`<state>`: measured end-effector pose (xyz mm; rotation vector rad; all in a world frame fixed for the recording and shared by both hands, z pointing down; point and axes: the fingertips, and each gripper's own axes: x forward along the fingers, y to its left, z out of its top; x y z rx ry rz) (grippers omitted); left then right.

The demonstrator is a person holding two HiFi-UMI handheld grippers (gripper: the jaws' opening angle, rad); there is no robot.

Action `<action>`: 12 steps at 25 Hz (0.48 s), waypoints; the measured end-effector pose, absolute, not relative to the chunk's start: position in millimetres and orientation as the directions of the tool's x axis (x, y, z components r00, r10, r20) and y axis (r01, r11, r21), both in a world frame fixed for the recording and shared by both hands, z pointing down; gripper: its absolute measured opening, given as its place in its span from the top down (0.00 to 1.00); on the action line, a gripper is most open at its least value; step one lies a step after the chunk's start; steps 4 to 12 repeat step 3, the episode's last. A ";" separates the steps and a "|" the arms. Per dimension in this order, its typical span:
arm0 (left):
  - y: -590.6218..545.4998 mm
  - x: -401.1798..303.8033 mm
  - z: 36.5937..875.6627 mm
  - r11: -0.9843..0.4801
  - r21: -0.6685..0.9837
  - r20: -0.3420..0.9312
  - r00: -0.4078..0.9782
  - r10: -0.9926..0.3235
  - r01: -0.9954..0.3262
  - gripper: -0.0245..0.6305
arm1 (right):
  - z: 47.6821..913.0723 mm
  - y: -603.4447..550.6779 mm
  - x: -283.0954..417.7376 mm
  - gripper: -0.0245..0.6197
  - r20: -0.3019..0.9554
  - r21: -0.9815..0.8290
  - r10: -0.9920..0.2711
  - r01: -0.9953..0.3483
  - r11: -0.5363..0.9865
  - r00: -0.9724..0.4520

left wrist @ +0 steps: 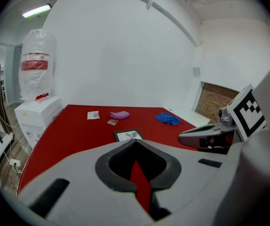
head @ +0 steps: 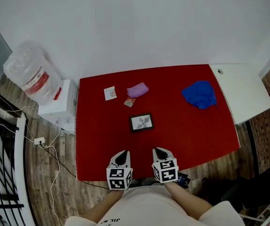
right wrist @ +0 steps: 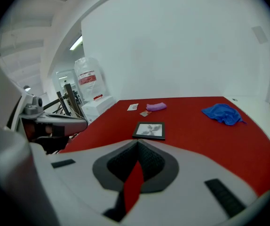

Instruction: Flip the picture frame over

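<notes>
A small black picture frame [head: 141, 122] lies face up, showing a grey flower print, near the middle of the red table [head: 102, 145]. It also shows as the frame [left wrist: 128, 135] in the left gripper view and the frame [right wrist: 149, 130] in the right gripper view. My left gripper [head: 122, 153] and right gripper [head: 159, 150] hover side by side over the table's near edge, well short of the frame. Both are shut with nothing between the jaws.
A blue cloth [head: 200, 94] lies at the far right of the table. A purple pouch [head: 138, 90], a small packet [head: 129, 102] and a white card [head: 110, 93] lie behind the frame. A water dispenser [head: 45, 93] stands left; a white counter [head: 243, 91] stands right.
</notes>
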<state>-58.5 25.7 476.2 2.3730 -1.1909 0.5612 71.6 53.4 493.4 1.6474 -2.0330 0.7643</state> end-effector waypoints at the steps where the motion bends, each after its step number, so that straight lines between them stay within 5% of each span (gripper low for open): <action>1: 25.8 -58.1 475.8 -0.544 0.189 0.527 0.552 -0.647 -0.818 0.96 | 493.6 53.5 71.7 0.96 0.626 -0.157 -0.749 -0.976 0.150 -0.216; 12: 25.8 -57.8 474.8 -0.547 0.187 0.526 0.554 -0.646 -0.816 0.96 | 493.3 53.6 71.6 0.96 0.627 -0.157 -0.749 -0.976 0.150 -0.216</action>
